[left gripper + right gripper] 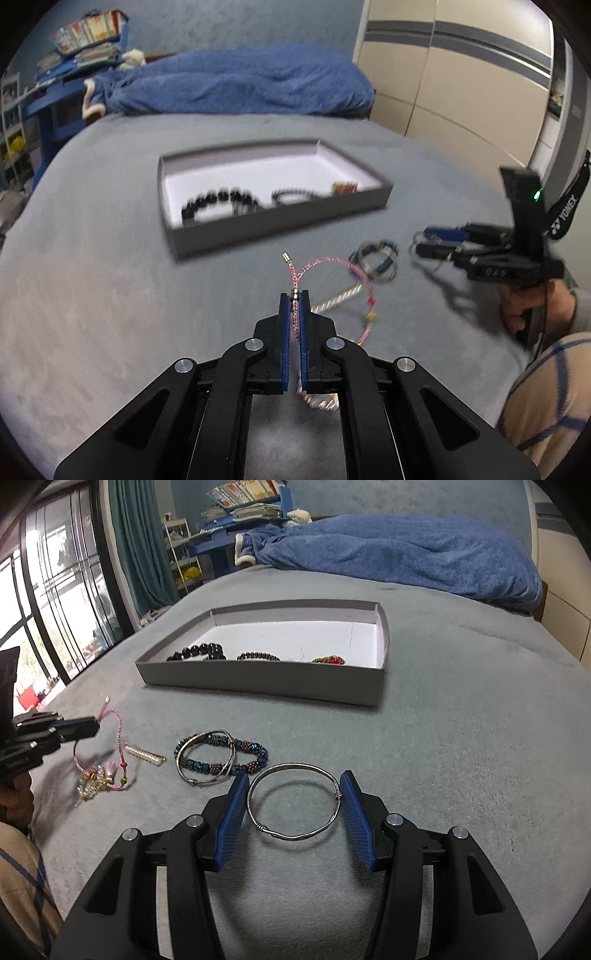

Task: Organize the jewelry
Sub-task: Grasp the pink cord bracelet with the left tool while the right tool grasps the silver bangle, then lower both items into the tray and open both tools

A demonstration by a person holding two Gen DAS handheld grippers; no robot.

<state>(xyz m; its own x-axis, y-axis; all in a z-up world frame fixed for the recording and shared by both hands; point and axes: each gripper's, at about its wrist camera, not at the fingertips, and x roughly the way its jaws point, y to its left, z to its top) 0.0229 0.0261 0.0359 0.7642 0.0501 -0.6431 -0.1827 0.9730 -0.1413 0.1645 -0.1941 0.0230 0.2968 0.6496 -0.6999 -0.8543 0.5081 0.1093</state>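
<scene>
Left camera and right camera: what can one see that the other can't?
Only the left camera shows the wardrobe and, close up, the left gripper shut on the pink cord bracelet.

Only the right camera shows the window, the teal curtain, and clearly the silver bangle between the right gripper's pads, seemingly touching both.

Both show the grey tray with dark bead bracelets inside, the blue blanket, and the blue bead bracelet with another bangle on the bed.
</scene>
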